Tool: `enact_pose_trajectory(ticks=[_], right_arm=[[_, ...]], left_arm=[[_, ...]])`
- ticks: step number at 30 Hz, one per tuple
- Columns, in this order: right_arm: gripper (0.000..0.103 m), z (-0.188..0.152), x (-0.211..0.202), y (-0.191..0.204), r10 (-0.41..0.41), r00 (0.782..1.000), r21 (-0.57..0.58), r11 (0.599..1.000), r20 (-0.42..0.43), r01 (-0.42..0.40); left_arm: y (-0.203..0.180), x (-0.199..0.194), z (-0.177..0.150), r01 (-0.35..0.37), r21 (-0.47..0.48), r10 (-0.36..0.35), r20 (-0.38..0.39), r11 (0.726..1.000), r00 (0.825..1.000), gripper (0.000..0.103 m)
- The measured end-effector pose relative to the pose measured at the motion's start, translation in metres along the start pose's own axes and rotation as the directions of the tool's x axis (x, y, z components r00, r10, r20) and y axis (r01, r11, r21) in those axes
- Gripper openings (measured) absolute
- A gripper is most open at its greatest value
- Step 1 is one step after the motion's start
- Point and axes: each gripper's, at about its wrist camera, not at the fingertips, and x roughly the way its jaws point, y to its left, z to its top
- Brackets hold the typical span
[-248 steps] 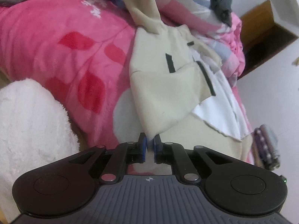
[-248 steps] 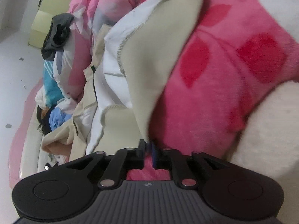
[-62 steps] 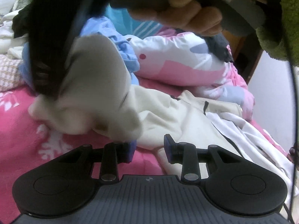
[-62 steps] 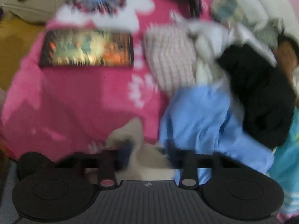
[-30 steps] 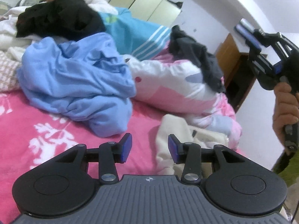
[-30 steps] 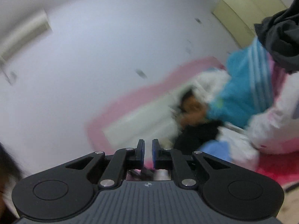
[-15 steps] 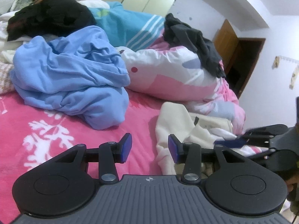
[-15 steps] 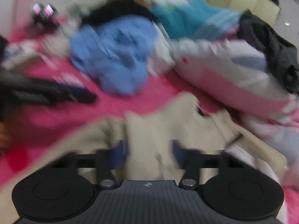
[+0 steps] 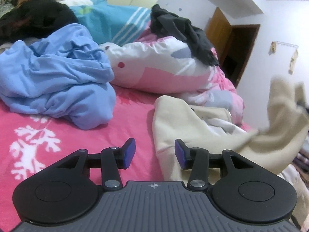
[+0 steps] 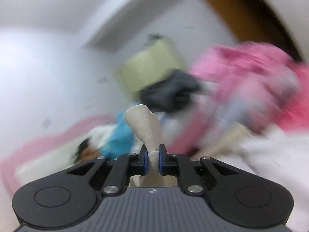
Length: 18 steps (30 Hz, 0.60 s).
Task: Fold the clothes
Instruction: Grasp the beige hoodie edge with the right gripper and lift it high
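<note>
A cream garment (image 9: 183, 119) lies crumpled on the pink blanket (image 9: 131, 121), just ahead and right of my left gripper (image 9: 154, 150). That gripper hovers low over the bed, open, with nothing between its blue pads. At the right edge of the left wrist view one end of the garment (image 9: 280, 127) is lifted off the bed and blurred. In the right wrist view my right gripper (image 10: 153, 154) has its jaws closing on a fold of the cream fabric (image 10: 143, 123), which sticks up between the pads. The background there is smeared by motion.
A blue garment (image 9: 58, 77) is heaped at the left. A pink-and-white quilt (image 9: 158, 67) with a dark grey garment (image 9: 181, 29) on it lies behind. A person (image 9: 25, 0) lies under a teal striped cover (image 9: 108, 21) at the far left. A wooden door (image 9: 218, 36) stands at the back right.
The right gripper swung down to the cream garment, closed on a fold and pulled it up at the right. The left gripper stayed open and shifted only slightly.
</note>
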Motion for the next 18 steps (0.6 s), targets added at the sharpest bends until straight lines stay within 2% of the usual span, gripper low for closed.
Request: enact_pose_trajectory(ticks=[1, 3, 5, 8, 12, 14, 16, 17, 18], right_arm=[[0.012, -0.001, -0.009, -0.018, -0.036, 0.999, 0.081, 0.996, 0.009, 0.035], [0.012, -0.009, -0.022, -0.051, -0.121, 0.993, 0.248, 0.962, -0.004, 0.118], [0.012, -0.015, -0.03, -0.068, -0.154, 0.988, 0.316, 0.937, -0.015, 0.151], [0.012, -0.012, -0.03, -0.065, -0.174, 0.984, 0.273, 0.946, -0.025, 0.174], [0.012, 0.007, -0.005, -0.04, -0.157, 0.987, 0.151, 0.975, -0.031, 0.16], [0.012, 0.021, 0.019, -0.016, -0.108, 0.993, 0.076, 0.991, -0.049, 0.112], [0.012, 0.035, 0.048, 0.013, 0.011, 0.997, -0.016, 1.0, -0.083, -0.013], [0.012, 0.041, 0.062, 0.032, 0.111, 0.986, -0.061, 0.991, -0.126, -0.119], [0.012, 0.047, 0.073, 0.05, 0.207, 0.964, -0.099, 0.969, -0.168, -0.226]], left_arm=[[-0.001, 0.001, 0.0, 0.002, 0.004, -0.002, -0.002, 1.0, 1.0, 0.045], [-0.002, 0.001, -0.001, 0.007, 0.01, -0.007, -0.006, 1.0, 1.0, 0.045], [-0.004, 0.002, -0.002, 0.015, 0.018, -0.015, -0.008, 1.0, 1.0, 0.046], [-0.008, 0.004, -0.003, 0.032, 0.033, -0.032, -0.023, 0.999, 0.999, 0.046], [-0.015, 0.004, -0.005, 0.074, 0.055, -0.072, -0.04, 0.996, 0.997, 0.046], [-0.018, 0.004, -0.006, 0.092, 0.074, -0.089, -0.045, 0.993, 0.995, 0.046], [-0.019, 0.004, -0.007, 0.096, 0.082, -0.092, -0.045, 0.992, 0.995, 0.048], [-0.019, 0.004, -0.007, 0.097, 0.085, -0.094, -0.045, 0.992, 0.995, 0.048], [-0.02, 0.004, -0.008, 0.099, 0.088, -0.095, -0.044, 0.991, 0.994, 0.048]])
